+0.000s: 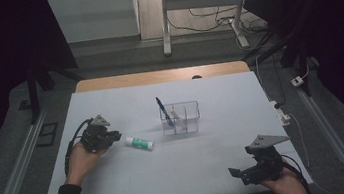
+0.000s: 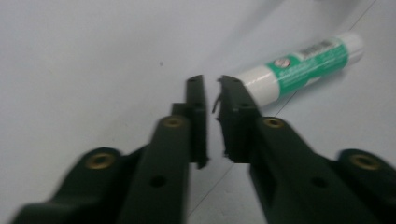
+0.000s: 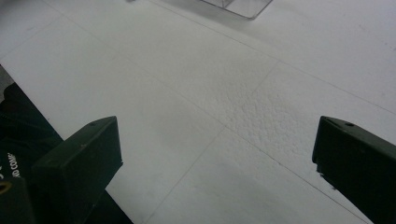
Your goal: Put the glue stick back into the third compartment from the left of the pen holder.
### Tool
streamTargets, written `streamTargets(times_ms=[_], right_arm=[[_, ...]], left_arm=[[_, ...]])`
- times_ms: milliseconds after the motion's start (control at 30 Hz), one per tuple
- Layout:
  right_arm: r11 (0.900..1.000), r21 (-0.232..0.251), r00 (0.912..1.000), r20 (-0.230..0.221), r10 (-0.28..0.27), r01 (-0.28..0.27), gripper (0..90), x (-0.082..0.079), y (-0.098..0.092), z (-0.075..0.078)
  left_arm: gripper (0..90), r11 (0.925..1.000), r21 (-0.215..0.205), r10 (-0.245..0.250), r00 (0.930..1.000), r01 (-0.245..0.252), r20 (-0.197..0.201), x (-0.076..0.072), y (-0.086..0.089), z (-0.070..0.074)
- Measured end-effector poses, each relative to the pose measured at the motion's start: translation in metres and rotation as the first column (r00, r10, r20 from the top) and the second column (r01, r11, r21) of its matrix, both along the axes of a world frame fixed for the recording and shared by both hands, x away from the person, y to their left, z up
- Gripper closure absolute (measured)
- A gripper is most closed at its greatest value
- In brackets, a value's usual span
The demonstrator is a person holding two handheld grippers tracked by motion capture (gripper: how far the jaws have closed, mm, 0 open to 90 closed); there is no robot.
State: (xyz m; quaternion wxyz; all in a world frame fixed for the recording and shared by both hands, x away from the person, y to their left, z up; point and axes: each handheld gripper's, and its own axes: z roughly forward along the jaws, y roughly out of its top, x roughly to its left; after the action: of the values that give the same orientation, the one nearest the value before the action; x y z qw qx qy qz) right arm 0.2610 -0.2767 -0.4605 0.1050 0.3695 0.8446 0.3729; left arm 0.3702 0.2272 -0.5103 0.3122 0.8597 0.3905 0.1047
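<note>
The high view is dim overall, with near-black surroundings at the left and right edges. The white table (image 1: 179, 166) is evenly lit from above, and softer daylight falls on the floor at the far side. Shadows on the table are faint and short. In the left gripper view the black jaws are smeared by motion blur, and the glue stick (image 2: 303, 65) at the far right is soft, its label print unreadable. The right gripper view is brighter and sharper: the table's grain shows clearly, with mild glare towards the far right.
</note>
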Motion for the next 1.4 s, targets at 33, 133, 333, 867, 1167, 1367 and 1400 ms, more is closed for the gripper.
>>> streamTargets(times_ms=[33, 133, 333, 867, 1167, 1367, 1400], right_arm=[[1.000, 0.002, 1.0000, 0.000, 0.000, 0.000, 1.3, 0.000, 0.000, 0.000], [1.000, 0.003, 1.0000, -0.002, 0.001, -0.001, 1.2, 0.000, 0.000, 0.000], [1.000, 0.000, 1.0000, -0.001, 0.000, 0.000, 1.2, 0.000, 0.000, 0.000], [1.000, 0.002, 1.0000, 0.000, 0.004, -0.004, 1.3, 0.000, 0.000, 0.000], [1.000, 0.001, 1.0000, 0.001, 0.006, -0.006, 1.3, 0.000, 0.000, 0.000], [1.000, 0.002, 1.0000, 0.002, 0.007, -0.007, 1.3, 0.000, 0.000, 0.000], [1.000, 0.002, 1.0000, 0.002, 0.007, -0.007, 1.3, 0.000, 0.000, 0.000]], left_arm=[[86.9, 0.9999, 0.009, -0.005, 0.9999, 0.005, -0.013, 0.002, -0.001, -0.003], [88.5, 0.9988, 0.043, -0.023, 0.9989, 0.025, -0.041, 0.006, -0.007, -0.009], [88.6, 0.9961, 0.072, -0.047, 0.9969, 0.051, -0.062, 0.007, -0.014, -0.013], [88.6, 0.9911, 0.075, -0.102, 0.9900, 0.110, -0.097, 0.003, -0.018, -0.015], [88.6, 0.9813, 0.087, -0.160, 0.9797, 0.171, -0.120, -0.007, -0.026, -0.012], [88.6, 0.9725, 0.089, -0.203, 0.9705, 0.215, -0.130, -0.012, -0.035, -0.012], [88.6, 0.9714, 0.090, -0.207, 0.9696, 0.219, -0.130, -0.013, -0.036, -0.012]])
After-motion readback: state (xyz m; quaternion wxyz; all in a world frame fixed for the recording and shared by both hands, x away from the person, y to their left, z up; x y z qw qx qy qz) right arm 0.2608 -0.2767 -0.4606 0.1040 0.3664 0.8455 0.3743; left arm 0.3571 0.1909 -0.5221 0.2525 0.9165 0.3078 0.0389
